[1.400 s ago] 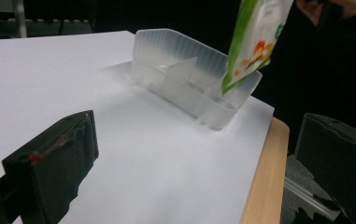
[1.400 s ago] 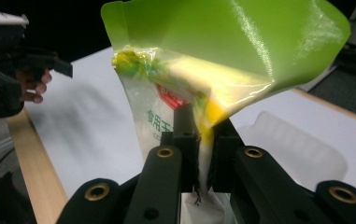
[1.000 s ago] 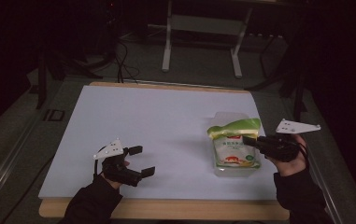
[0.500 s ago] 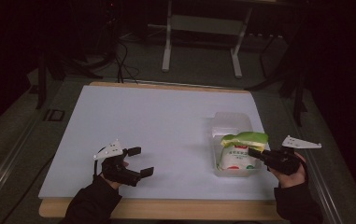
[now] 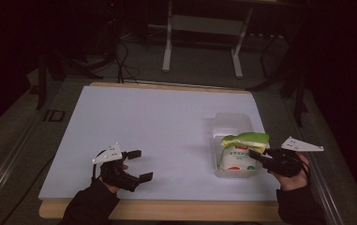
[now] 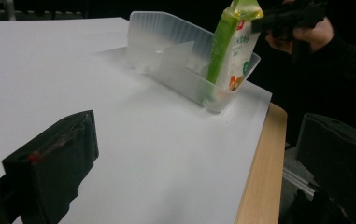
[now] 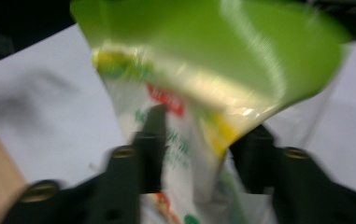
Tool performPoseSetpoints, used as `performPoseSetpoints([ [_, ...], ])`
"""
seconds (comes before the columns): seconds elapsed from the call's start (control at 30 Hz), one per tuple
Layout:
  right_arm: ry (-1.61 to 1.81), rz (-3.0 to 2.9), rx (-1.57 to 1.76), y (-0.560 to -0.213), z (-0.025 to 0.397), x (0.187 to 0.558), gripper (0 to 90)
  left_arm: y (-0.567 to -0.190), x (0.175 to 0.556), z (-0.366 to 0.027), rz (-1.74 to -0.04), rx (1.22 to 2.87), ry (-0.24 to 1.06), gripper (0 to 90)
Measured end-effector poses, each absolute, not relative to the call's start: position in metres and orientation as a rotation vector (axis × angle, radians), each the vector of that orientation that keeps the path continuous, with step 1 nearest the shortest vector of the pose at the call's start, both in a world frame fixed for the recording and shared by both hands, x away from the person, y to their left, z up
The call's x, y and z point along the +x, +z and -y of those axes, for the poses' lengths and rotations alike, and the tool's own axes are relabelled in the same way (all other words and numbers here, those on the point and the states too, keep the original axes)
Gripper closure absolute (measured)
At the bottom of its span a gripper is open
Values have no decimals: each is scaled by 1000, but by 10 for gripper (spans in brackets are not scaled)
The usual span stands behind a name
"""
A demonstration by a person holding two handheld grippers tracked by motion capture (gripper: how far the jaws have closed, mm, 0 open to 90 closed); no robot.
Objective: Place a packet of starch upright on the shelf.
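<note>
– Where's the green-topped white plastic food pouch?

– Standing in the near end of the clear plastic tray, its top pinched by the right gripper.

– And the left gripper?

– Jaws spread, holding nothing, over the white table sheet.

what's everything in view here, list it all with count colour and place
packet: 1, green top and white body, standing in the near end of the bin, gripped near its top
bin: 1, clear plastic, right side of the sheet
sheet: 1, white, covering the table top
table: 1, wooden edge along the near side
frame legs: 2, pale, on the floor beyond the table
left gripper: 1, black, near left, jaws apart, holding nothing
right gripper: 1, black, near right, jaws closed on the packet
</note>
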State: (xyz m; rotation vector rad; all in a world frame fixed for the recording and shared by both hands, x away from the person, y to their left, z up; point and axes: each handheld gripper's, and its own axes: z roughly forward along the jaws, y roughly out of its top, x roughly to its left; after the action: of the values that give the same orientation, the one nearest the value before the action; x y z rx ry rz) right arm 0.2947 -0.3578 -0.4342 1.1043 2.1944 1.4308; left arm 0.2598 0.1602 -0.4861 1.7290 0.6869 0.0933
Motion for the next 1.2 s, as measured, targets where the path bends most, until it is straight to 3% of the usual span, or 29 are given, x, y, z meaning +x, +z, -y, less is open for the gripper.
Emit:
performPoseSetpoints([
  [0.13, 1327, -2087, 1046, -421, 360, 288, 358, -490, 257, -166, -709, 1729, 90, 0],
  [0.17, 1327, -2087, 1046, -421, 360, 288, 358, -490, 257, -166, -709, 1729, 90, 1],
  [0.2, 1357, -2049, 1054, -414, 361, 285, 293, -492, 255, -168, -717, 1723, 84, 0],
  [0.23, 1357, -2049, 1054, -414, 361, 285, 293, -492, 255, -168, -717, 1723, 84, 0],
  [0.37, 1425, -1960, 1008, -393, 357, 276, 135, -495, 249, -168, -708, 1732, 88, 0],
  [0.73, 1583, -1997, 833, -358, 315, 252, 102, -493, 245, -164, -654, 1757, 133, 0],
  [1.2, 1627, -2177, 707, -390, 255, 244, 128, -491, 239, -165, -583, 1735, 197, 0],
])
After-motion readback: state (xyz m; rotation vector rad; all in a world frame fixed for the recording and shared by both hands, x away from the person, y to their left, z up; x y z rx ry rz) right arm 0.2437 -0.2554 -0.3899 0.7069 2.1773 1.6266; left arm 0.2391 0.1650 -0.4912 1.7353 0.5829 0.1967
